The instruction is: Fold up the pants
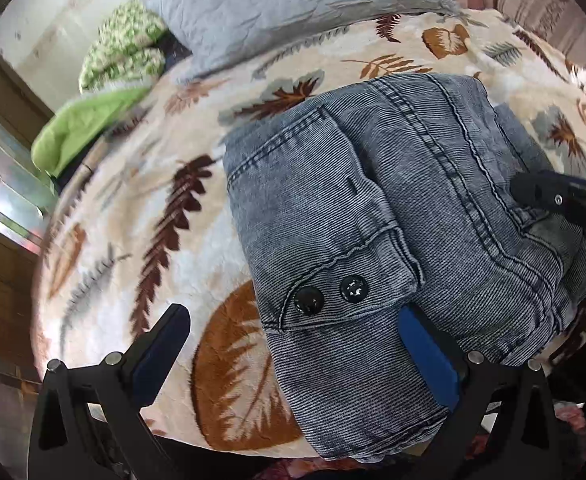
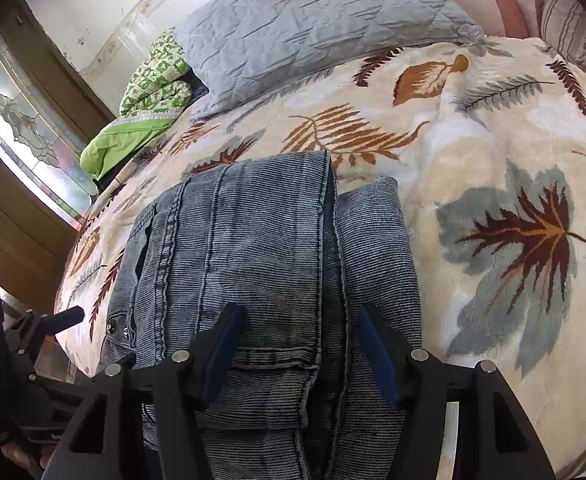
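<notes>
Left wrist view: folded pants [image 1: 393, 216] fill the centre and right of the frame, lying on a bed.
Pants: grey-blue washed denim, folded into a thick stack; in the right wrist view they run from mid-frame down to the bottom edge.
Buttons [image 1: 329, 294]: two black ones side by side on a flap, lower centre of the left wrist view.
Left hand-held gripper [image 1: 293, 336]: jaws wide apart; the flap end of the pants lies between them, the right blue pad at the cloth's edge, the left pad clear over the blanket; nothing is pinched.
Right hand-held gripper [image 2: 297, 340]: jaws about half open, astride the top fold of the pants; whether the blue pads press the cloth cannot be told.
Blanket [image 1: 141, 208]: cream fleece with brown, rust and grey leaf prints, under the pants.
Pillow [image 2: 313, 28]: grey quilted, top of frame.
Green cloth [image 2: 133, 120]: bundled at upper left, beside the pillow.
Writing: no brand, label or lettering can be read.
</notes>
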The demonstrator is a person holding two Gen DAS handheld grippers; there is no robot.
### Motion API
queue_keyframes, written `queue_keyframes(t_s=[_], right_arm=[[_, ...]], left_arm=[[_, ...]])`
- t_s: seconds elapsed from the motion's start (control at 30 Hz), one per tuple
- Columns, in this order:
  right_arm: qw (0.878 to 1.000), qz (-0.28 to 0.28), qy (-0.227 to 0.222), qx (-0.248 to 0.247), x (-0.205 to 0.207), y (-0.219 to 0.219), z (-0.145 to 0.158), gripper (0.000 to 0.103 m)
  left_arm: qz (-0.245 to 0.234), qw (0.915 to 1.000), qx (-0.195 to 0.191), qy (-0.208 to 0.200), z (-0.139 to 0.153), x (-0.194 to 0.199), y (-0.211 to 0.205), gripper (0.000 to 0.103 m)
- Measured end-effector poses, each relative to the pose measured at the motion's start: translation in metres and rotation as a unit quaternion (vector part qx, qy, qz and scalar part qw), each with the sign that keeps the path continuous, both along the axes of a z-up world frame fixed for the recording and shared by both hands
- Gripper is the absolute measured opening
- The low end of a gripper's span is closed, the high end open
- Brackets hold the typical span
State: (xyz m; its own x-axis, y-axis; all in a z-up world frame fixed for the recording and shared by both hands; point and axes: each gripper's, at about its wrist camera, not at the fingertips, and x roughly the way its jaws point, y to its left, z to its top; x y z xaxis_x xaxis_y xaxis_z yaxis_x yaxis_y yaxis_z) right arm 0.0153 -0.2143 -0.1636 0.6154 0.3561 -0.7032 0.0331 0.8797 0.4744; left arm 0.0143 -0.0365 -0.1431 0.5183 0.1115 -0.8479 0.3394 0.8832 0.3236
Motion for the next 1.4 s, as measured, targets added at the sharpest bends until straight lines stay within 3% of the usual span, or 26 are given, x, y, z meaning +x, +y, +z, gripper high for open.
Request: queue_keyframes(t_s=[0.1, 0.33, 1.4], right_arm=[[1.000, 0.001, 0.000, -0.007, 0.000, 0.001, 0.000, 0.064], [1.000, 0.003, -0.001, -0.008, 0.000, 0.002, 0.000, 0.064], [1.000, 0.005, -0.004, -0.014, 0.000, 0.004, 0.000, 0.066]], left_arm=[[-0.013, 0.9998, 0.013, -0.011, -0.001, -0.002, -0.004, 0.103], [-0.001, 0.9998, -0.017, 0.011, -0.003, 0.007, 0.006, 0.103], [0.021, 0.9990, -0.036, 0.017, -0.009, 0.012, 0.009, 0.103]])
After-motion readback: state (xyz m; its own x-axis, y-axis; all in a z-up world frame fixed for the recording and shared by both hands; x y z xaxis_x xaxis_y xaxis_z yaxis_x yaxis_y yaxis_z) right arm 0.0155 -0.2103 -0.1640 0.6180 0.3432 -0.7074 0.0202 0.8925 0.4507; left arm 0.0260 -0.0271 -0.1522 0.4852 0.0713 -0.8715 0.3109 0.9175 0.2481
